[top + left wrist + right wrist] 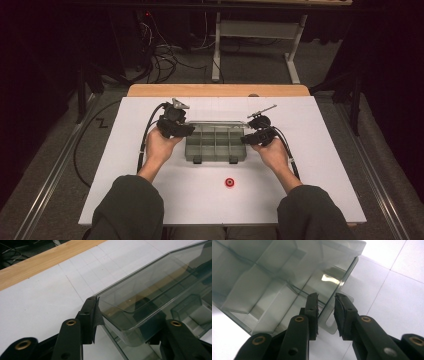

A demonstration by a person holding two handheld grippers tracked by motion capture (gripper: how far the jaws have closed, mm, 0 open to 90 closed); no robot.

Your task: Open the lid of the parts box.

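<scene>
One clear, smoke-tinted plastic compartment box (215, 143) sits mid-way across the white counter (310, 165), its hinged lid raised at the far edge. The left gripper (186, 131) straddles the box's left end: in the left gripper view its jaws stand about half open around the lid's rounded corner (130, 322), one pad close by the edge, though whether it presses cannot be told. The right gripper (246, 138) is at the right end; in the right gripper view its jaws stand partly open around the thin slotted hanging tab (329, 320), with a gap visible on at least one side, so it seems to hold nothing yet.

The step looks like taking hold of the box at both ends. To do it well, close each gripper squarely on the plastic edge and keep both hands level, since the thin clear wall could slip or flex.

Counted: one box, two dark latches (198, 160) on its near side, and one small red ring-shaped piece (230, 182) lying apart, nearer the person.
</scene>
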